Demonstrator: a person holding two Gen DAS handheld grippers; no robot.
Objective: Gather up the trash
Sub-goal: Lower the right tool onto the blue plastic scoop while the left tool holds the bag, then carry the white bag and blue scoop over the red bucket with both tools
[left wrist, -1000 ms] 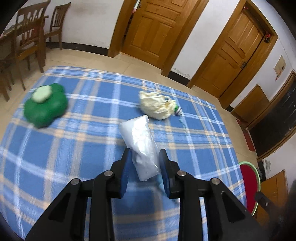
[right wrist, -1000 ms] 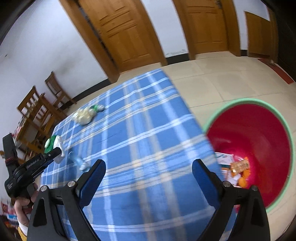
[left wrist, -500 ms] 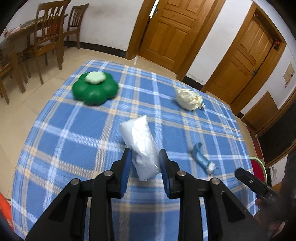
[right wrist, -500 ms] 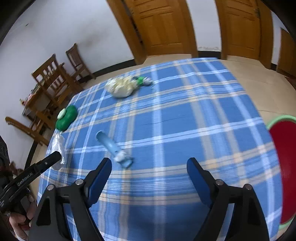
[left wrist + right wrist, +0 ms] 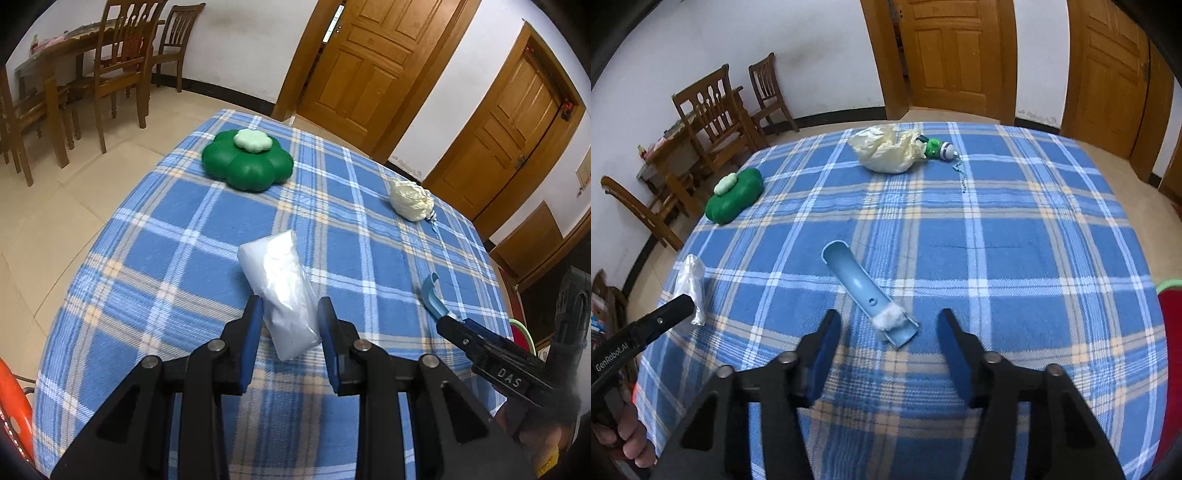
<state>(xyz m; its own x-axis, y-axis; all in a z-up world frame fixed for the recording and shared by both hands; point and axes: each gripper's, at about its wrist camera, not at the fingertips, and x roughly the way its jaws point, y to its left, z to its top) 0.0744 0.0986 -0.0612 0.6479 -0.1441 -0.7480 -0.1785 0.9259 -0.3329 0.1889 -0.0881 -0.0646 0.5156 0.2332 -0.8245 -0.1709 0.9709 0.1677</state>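
Observation:
My left gripper point(image 5: 290, 301) is shut on a clear crumpled plastic bag point(image 5: 280, 273), held above the blue plaid tablecloth point(image 5: 177, 236); the right wrist view shows that bag point(image 5: 690, 284) at the left. My right gripper point(image 5: 890, 319) hangs over a curved light-blue plastic piece point(image 5: 857, 284) with a white tuft at its near end. Its jaws are closing. That near end lies between them, and the pads do not touch it. A crumpled cream bag point(image 5: 886, 151) lies at the far side beside a small green-and-white bottle point(image 5: 936, 147).
A green flower-shaped box point(image 5: 247, 162) sits on the far left of the table. A red bin with a green rim point(image 5: 1171, 332) stands on the floor off the right edge. Wooden chairs point(image 5: 118, 74) and doors line the walls. An orange object point(image 5: 11, 398) shows at lower left.
The right gripper swung from over the red bin to the table and narrowed its jaws around the blue piece. The left gripper moved across the table, still holding the bag.

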